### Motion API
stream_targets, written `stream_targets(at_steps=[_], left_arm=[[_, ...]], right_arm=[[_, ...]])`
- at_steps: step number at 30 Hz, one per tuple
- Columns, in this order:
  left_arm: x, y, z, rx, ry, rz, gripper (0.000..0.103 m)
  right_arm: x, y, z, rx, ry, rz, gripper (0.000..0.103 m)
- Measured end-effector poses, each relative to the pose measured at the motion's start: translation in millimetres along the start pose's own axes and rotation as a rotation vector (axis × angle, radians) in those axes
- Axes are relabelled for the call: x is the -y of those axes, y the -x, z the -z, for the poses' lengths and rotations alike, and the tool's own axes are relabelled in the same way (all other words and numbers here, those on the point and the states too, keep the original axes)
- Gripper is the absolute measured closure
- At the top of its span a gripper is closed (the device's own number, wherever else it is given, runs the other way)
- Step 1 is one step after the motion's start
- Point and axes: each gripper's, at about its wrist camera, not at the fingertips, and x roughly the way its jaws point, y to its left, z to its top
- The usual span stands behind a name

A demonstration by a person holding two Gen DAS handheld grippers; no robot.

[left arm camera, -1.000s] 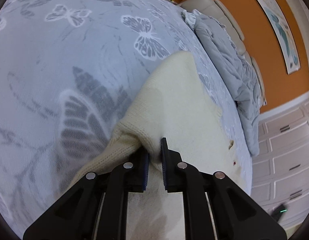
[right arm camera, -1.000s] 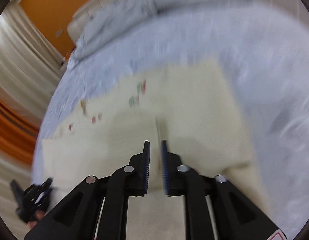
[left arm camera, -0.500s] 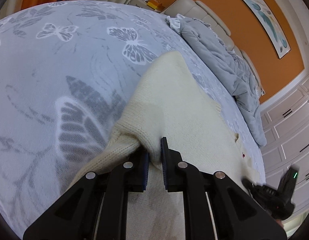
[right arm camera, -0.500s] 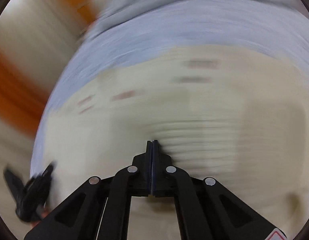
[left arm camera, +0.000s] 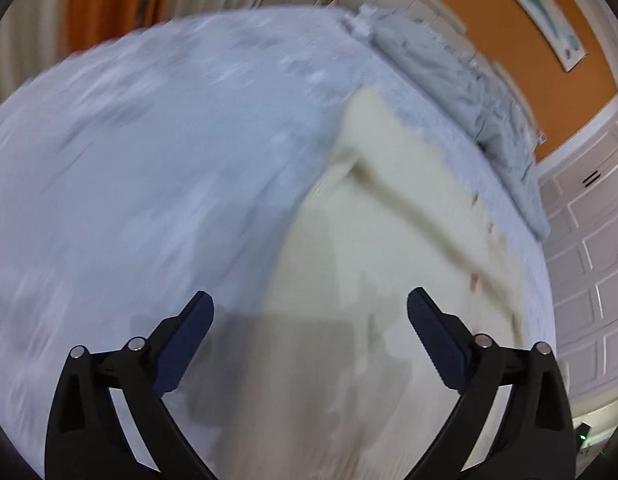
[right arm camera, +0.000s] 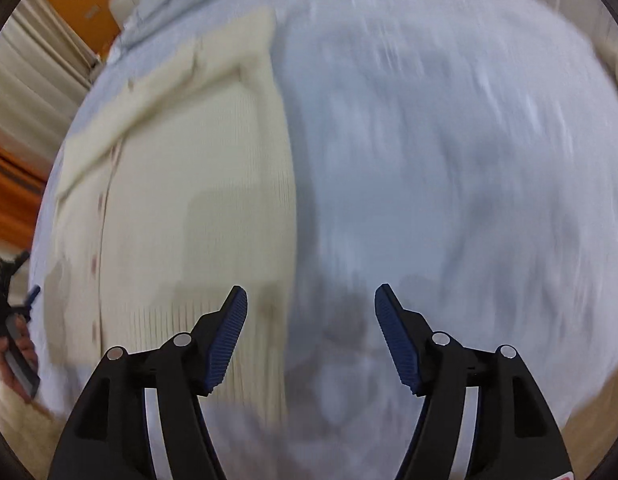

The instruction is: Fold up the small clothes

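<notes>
A cream knitted cardigan [left arm camera: 389, 248] lies flat on the blue-grey butterfly bedspread [left arm camera: 149, 152], with a sleeve folded across it. My left gripper [left arm camera: 309, 332] is open and empty above the cardigan's near left edge. In the right wrist view the cardigan [right arm camera: 181, 200] fills the left half. My right gripper [right arm camera: 311, 328] is open and empty over the cardigan's right edge and the bedspread [right arm camera: 449, 160]. Both views are motion-blurred.
A crumpled grey duvet [left arm camera: 469, 92] lies along the far side of the bed by a beige headboard and orange wall. White cabinet doors [left arm camera: 589, 248] stand to the right. The other hand and its gripper [right arm camera: 9, 320] show at the left edge of the right wrist view.
Both grippers opened and let go of the cardigan, then pulled back. The cardigan edge that the left gripper held now lies flat on the bed.
</notes>
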Motion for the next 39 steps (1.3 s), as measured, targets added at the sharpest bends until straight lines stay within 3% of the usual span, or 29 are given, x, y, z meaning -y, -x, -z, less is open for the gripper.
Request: stream_targets(at_steps=[2, 4, 6, 10, 12, 13, 14, 15, 16, 17, 18, 22, 27, 30, 35, 39], left_arm=[[-26, 12, 32, -0.074, 0.073, 0.001, 0.007], [-44, 22, 61, -0.104, 0.144, 0.041, 0.007], [-42, 29, 74, -0.089, 0.134, 0.039, 0.005], [-18, 20, 81, -0.139, 0.070, 0.021, 0.005], [-3, 6, 80, -0.199, 0.039, 0.033, 0.005], [4, 1, 78, -0.206, 0.030, -0.005, 0.005], [11, -1, 78, -0.213, 0.025, -0.029, 0.006], [15, -2, 75, -0.222, 0.025, -0.034, 0.020], [17, -1, 73, -0.224, 0.023, -0.016, 0.038], [21, -2, 69, -0.264, 0.018, 0.035, 0.081], [21, 1, 67, -0.283, 0.030, 0.030, 0.092], [17, 39, 63, -0.211, 0.049, 0.045, 0.094], [10, 90, 82, -0.204, 0.003, 0.107, 0.095], [7, 115, 110, -0.232, -0.045, 0.104, 0.095], [-4, 172, 173, -0.314, -0.121, 0.096, 0.095], [-4, 221, 210, -0.384, -0.114, 0.126, 0.095]], right_arm=[[6, 0, 31, -0.054, -0.047, -0.078, 0.037], [8, -5, 48, -0.070, -0.094, -0.144, 0.028], [4, -4, 54, -0.036, -0.088, -0.152, 0.021], [-10, -10, 46, -0.021, -0.090, -0.214, 0.021], [-17, -15, 37, -0.007, -0.083, -0.204, 0.021], [-19, -17, 32, 0.009, -0.079, -0.187, 0.025], [-20, -16, 33, 0.015, -0.078, -0.176, 0.049], [-20, -15, 29, 0.014, -0.077, -0.162, 0.094], [-25, -14, 30, -0.004, -0.090, -0.181, 0.093], [-20, -6, 28, -0.002, -0.127, -0.220, 0.093], [-17, 7, 31, 0.024, -0.136, -0.243, 0.094], [-17, 62, 34, 0.110, -0.088, -0.298, 0.095], [-12, 112, 60, 0.137, -0.016, -0.331, 0.095], [-13, 120, 86, 0.082, 0.012, -0.316, 0.095], [12, 136, 169, -0.043, 0.047, -0.281, 0.095], [29, 171, 216, -0.111, 0.080, -0.308, 0.095]])
